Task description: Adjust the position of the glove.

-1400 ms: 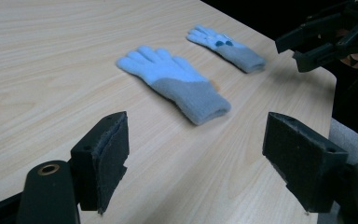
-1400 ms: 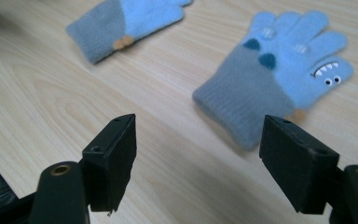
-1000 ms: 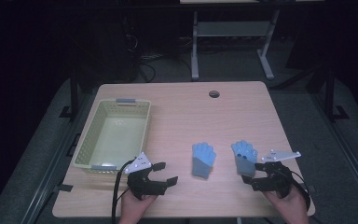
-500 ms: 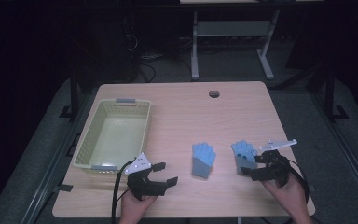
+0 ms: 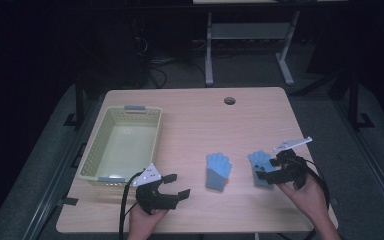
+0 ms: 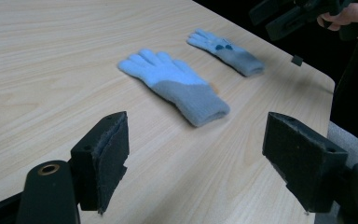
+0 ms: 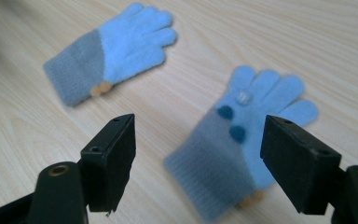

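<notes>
R gripper [image 5: 269, 172] jaws apart, over dotted knit glove [image 7: 247, 140], beside basket [image 5: 92, 155]; L gripper [image 5: 172, 186] apart, idle. Glove soft, light, floppy; pinch grey cuff, w/ deep bite

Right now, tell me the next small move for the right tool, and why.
Probably lower the right tool straight down and close on the cuff of the glove with dark dots. Its jaws stand open, hanging above that glove, which lies flat on the table, apart from the other glove. The yellow basket looks a likely place for it afterwards.
</notes>
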A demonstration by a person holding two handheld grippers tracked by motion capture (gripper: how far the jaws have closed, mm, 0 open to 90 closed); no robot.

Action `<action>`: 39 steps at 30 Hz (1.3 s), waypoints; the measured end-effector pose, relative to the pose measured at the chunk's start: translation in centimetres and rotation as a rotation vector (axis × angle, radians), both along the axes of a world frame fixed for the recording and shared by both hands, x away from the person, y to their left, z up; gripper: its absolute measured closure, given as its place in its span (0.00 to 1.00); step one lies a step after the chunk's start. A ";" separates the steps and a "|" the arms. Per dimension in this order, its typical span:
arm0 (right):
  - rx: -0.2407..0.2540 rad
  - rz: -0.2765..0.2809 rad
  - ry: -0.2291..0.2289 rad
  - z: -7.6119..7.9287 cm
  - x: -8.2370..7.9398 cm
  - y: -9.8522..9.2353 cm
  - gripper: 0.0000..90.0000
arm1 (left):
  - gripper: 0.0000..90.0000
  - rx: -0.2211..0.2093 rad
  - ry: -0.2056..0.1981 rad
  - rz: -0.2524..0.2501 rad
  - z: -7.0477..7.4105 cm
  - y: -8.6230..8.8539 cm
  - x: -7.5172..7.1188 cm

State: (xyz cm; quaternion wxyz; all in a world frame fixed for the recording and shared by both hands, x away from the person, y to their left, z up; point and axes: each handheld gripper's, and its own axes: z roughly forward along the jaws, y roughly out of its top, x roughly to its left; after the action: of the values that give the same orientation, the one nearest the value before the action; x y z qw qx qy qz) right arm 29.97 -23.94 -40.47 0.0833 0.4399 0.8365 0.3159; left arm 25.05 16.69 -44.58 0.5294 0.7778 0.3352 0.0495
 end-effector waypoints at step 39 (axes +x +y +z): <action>-0.136 -0.034 0.227 -2.6 5.4 0.5 0.58 | 0.25 -0.011 -0.001 -0.007 0.0 -0.3 0.0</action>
State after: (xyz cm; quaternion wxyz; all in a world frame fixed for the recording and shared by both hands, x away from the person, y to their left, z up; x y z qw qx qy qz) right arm 35.32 -23.44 -43.04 0.0228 0.4802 0.8525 0.2053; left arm 25.00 16.43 -44.58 0.5341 0.7759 0.3325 0.0461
